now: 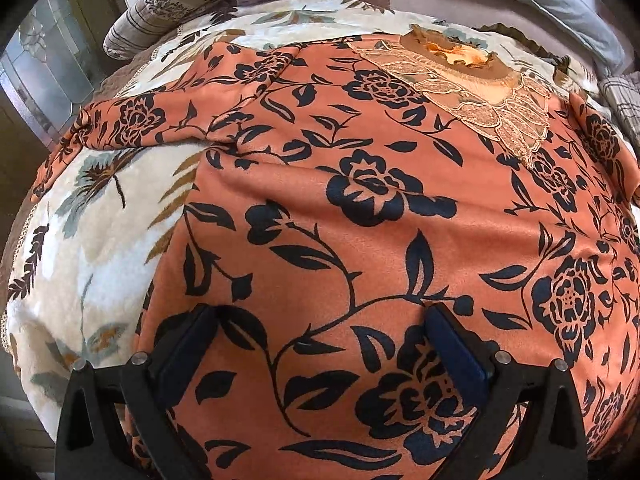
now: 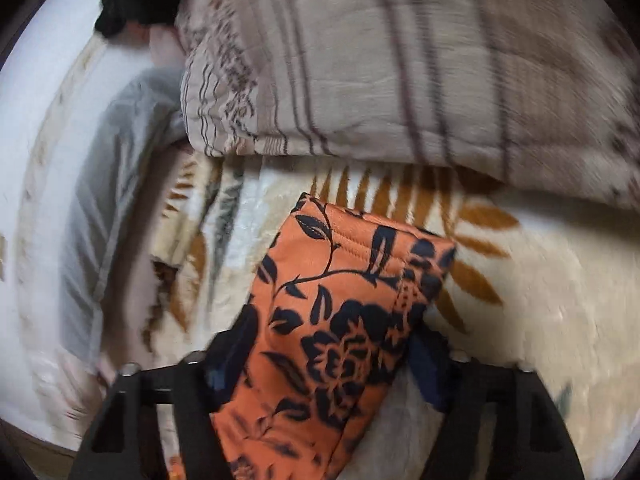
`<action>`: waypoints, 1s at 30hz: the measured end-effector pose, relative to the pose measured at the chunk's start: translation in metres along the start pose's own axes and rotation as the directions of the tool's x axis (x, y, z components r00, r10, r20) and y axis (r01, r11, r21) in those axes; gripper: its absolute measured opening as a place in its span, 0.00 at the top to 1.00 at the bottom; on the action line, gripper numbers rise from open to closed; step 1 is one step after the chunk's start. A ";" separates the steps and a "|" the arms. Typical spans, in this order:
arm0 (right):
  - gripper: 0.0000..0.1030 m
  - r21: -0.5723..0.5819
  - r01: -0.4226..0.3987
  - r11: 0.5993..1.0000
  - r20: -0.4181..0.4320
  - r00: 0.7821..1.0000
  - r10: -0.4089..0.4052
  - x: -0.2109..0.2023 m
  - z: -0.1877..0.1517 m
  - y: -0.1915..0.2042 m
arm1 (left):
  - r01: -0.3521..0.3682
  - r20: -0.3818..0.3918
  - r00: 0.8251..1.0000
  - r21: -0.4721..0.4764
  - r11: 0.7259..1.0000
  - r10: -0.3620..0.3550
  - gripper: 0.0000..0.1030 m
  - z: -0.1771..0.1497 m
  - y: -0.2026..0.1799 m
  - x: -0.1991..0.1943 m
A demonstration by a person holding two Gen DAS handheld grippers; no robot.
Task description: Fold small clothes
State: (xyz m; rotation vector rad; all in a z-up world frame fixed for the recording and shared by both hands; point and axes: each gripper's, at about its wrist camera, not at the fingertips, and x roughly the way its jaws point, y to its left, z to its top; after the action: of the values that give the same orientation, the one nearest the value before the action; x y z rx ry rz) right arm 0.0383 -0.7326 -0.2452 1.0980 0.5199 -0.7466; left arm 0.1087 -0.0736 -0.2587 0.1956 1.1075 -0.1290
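Garment: orange top (image 1: 360,216) with black flower print, lace collar (image 1: 472,92) at its far end; lies spread flat, front up, on the cream leaf-print blanket (image 1: 92,240).
Left sleeve: sleeve (image 1: 132,120) stretched out sideways from the top's body, not folded in.
Right sleeve: cuff end (image 2: 340,280) sits between the right gripper's fingers, raised a little off the blanket; right wrist view is motion-blurred.
Left gripper: left gripper (image 1: 324,320) hovers over the top's lower body, jaws spread wide, nothing between them; looks just above the cloth, contact not clear.
Right gripper: right gripper (image 2: 332,344) fingers pressed on either side of the cuff, clamping it.
Around the top: striped quilt (image 2: 380,60) bunched beyond the cuff; grey pillow (image 1: 552,4) past the collar.
Progress: early, by my read. Top is laid out, body shows no fold.
Step in hand: probably the right sleeve fold, going by the held cuff.
Left to do: likely right sleeve inward, left sleeve inward, then body folded hem toward collar.
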 end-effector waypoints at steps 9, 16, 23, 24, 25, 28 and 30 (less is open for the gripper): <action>0.93 -0.020 -0.350 0.937 -0.040 0.936 0.349 -0.042 -0.026 0.053 | 0.007 -0.037 0.999 -0.007 1.000 -0.007 0.00 0.005 0.001 -0.003; 0.93 -0.160 -0.633 0.757 -0.295 0.763 0.576 -0.084 -0.134 0.160 | -0.033 0.015 0.999 0.031 0.999 0.033 0.00 0.003 0.016 -0.036; 0.88 -0.159 -0.704 0.693 -0.644 0.606 0.467 -0.052 -0.295 0.207 | -0.063 0.108 0.992 0.026 0.998 0.060 0.00 -0.005 0.049 -0.069; 0.85 -0.166 -0.692 0.703 -0.696 0.587 0.414 -0.046 -0.318 0.206 | -0.064 0.116 0.991 0.021 0.998 0.061 0.00 -0.005 0.053 -0.071; 0.75 -0.177 -0.681 0.711 -0.733 0.573 0.366 -0.044 -0.337 0.204 | -0.062 0.122 0.991 0.016 0.998 0.059 0.00 -0.005 0.057 -0.075; 0.10 -0.163 -0.676 0.718 -0.786 0.529 0.320 -0.037 -0.365 0.194 | -0.048 0.119 0.992 0.000 0.999 0.048 0.00 -0.004 0.064 -0.078; 0.09 -0.119 -0.687 0.717 -0.781 0.510 0.359 -0.048 -0.363 0.184 | -0.038 0.117 0.992 -0.009 0.999 0.038 0.00 -0.003 0.066 -0.080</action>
State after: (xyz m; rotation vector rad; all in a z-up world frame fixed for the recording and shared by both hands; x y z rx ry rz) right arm 0.1404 -0.3355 -0.2387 1.0229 0.8904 0.4163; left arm 0.0839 -0.0076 -0.1826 0.2001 0.9863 -0.1012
